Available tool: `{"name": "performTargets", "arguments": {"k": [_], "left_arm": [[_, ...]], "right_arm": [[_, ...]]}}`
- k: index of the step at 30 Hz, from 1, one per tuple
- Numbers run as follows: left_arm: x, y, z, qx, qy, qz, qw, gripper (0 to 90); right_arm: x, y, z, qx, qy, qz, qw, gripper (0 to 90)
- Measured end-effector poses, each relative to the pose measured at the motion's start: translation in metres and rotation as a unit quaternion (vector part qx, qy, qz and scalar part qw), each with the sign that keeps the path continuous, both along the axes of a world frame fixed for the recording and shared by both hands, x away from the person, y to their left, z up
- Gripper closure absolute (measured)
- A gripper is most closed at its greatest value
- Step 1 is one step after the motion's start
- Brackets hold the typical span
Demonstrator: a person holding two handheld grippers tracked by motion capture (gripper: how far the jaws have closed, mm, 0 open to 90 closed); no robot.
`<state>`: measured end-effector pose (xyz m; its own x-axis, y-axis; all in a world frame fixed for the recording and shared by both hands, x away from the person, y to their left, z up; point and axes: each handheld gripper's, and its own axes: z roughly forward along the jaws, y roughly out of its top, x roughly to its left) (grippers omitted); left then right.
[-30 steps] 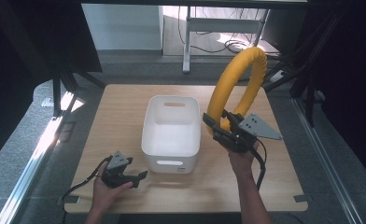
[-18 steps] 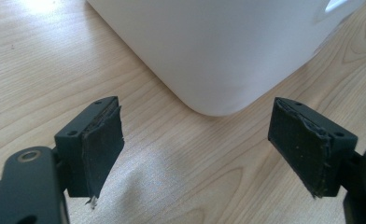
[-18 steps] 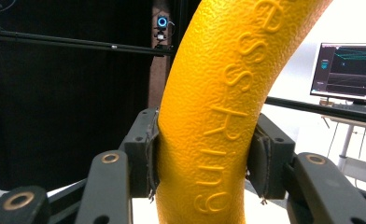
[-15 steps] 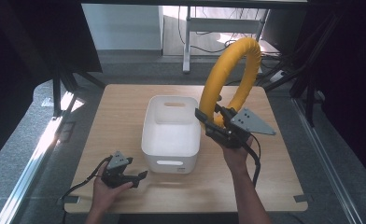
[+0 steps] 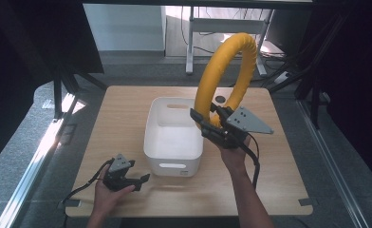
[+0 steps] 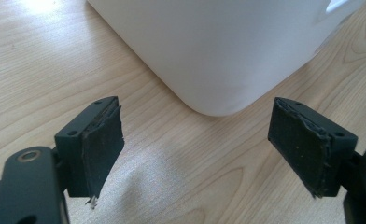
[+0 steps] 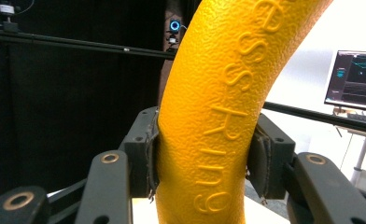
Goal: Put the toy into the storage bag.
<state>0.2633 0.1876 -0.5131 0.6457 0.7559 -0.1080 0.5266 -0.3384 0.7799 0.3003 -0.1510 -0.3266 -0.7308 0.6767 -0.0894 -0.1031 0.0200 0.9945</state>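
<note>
A big yellow foam ring (image 5: 226, 78) stands upright in the air over the right rim of the white bin (image 5: 174, 137), held at its bottom. My right gripper (image 5: 211, 124) is shut on that ring; in the right gripper view both pads press the yellow ring (image 7: 218, 121) between them at the right gripper (image 7: 202, 158). My left gripper (image 5: 139, 183) rests low on the table at the front left, open, aimed at the bin's near corner. In the left gripper view the left gripper (image 6: 195, 144) has nothing between its wide jaws, and the white bin (image 6: 218, 51) sits just beyond.
The wooden table (image 5: 274, 175) carries the bin in its middle. A small dark round mark (image 5: 219, 99) lies behind the bin. Desk legs and cables stand beyond the table's far edge, and a monitor (image 7: 356, 79) glows in the right gripper view.
My right gripper has carried the yellow ring to the left and a little upward, so it now hangs over the bin's right rim. The left gripper has stayed put.
</note>
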Motion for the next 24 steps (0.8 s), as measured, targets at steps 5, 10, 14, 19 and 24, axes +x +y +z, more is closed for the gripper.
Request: {"name": "performTargets", "arguments": {"k": [5, 10, 14, 19, 24], "left_arm": [[0.000, 0.000, 0.000, 0.000, 0.000, 0.000, 1.0000, 18.1], [0.000, 0.000, 0.000, 0.000, -0.001, 0.000, 1.0000, 18.1], [0.000, 0.001, 0.001, -0.001, -0.001, 0.001, 1.0000, 18.2], [0.000, 0.001, 0.002, -0.001, -0.002, 0.001, 1.0000, 18.2], [-0.001, 0.001, 0.002, -0.001, -0.002, 0.001, 1.0000, 18.2]], "right_arm": [[0.000, 0.011, 0.002, -0.004, -0.002, 0.011, 0.9999, 50.7], [0.002, 0.018, 0.001, -0.006, -0.001, 0.019, 0.9998, 50.7], [0.003, 0.023, 0.002, -0.005, 0.002, 0.024, 0.9997, 50.7], [0.004, 0.028, 0.004, -0.006, 0.003, 0.031, 0.9995, 50.6], [0.005, 0.040, 0.003, -0.005, 0.003, 0.042, 0.9991, 50.6]]}}
